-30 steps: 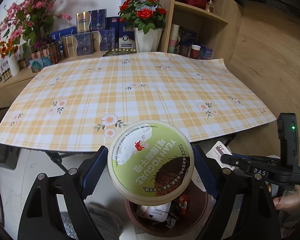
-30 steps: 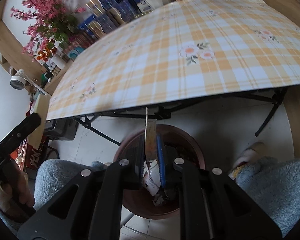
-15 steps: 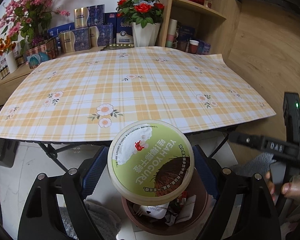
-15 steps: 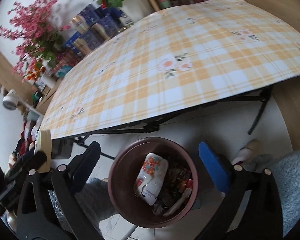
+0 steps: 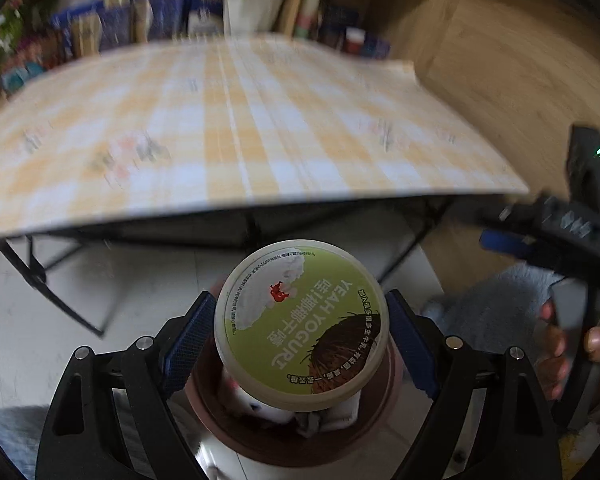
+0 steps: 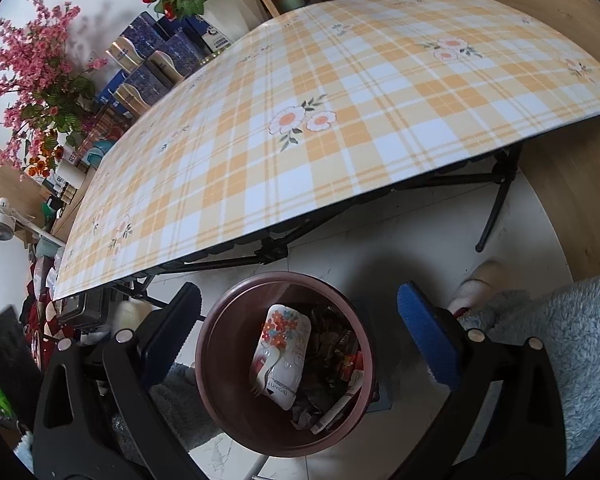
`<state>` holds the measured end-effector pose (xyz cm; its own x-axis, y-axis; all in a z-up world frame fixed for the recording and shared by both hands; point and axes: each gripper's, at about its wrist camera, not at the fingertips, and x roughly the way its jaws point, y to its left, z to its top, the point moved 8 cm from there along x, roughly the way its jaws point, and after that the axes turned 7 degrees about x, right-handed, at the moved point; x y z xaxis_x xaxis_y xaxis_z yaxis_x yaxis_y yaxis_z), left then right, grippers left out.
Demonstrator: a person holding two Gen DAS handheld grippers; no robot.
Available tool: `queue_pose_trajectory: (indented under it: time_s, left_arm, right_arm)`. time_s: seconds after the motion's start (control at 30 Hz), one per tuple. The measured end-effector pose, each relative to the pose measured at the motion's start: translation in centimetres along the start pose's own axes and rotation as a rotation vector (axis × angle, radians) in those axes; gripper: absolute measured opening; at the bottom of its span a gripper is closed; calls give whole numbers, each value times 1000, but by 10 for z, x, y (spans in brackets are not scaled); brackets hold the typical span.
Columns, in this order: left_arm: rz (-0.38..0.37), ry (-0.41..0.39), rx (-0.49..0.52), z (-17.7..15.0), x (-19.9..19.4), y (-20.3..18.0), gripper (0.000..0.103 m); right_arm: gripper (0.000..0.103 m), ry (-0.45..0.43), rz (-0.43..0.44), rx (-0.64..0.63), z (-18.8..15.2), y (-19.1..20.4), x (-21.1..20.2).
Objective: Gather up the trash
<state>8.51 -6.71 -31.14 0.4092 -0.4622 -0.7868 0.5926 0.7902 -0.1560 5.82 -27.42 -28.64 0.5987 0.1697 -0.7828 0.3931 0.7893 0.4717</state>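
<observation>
Left wrist, yogurt tub (image 5: 301,322) between tool (image 5: 300,340) pads

The left gripper (image 5: 300,332) points steeply downward, its blue pads (image 5: 188,332) pressed against both sides of a round yogurt tub (image 5: 302,322). The right gripper (image 6: 300,330) tilts down too, jaws spread wide with nothing between them. A hand (image 5: 572,344) wraps the right gripper's handle.

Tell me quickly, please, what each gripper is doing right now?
Left gripper: shut on the round green-lidded yogurt tub, above the brown round bin.
Right gripper: open, holding nothing.
</observation>
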Motion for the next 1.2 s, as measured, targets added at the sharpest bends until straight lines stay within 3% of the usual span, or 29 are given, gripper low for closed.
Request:
queue_pose_trajectory:
  time_s: [0.1, 0.27, 0.33, 0.5, 0.67, 0.9, 1.2]
  left_arm:
    - [-7, 68, 19, -9, 17, -5, 83]
    - [-3, 89, 44, -11, 22, -11, 84]
    - [-7, 96, 43, -11, 24, -11, 90]
    - [3, 93, 21, -11, 23, -4, 92]
    - [19, 51, -71, -8, 15, 13, 93]
    - [202, -163, -168, 17, -40, 45, 97]
    - [431, -378, -105, 92, -151, 69, 97]
  right_arm:
    - [97, 11, 1, 14, -1, -2, 2]
    - [97, 8, 4, 14, -1, -3, 1]
    - [97, 12, 5, 14, -1, -3, 1]
    - [97, 10, 8, -12, -2, 1, 0]
    - [97, 0, 3, -27, -2, 4, -3]
    - [97, -31, -5, -56, 7, 9, -12]
    - [97, -276, -40, -342, 71, 74, -98]
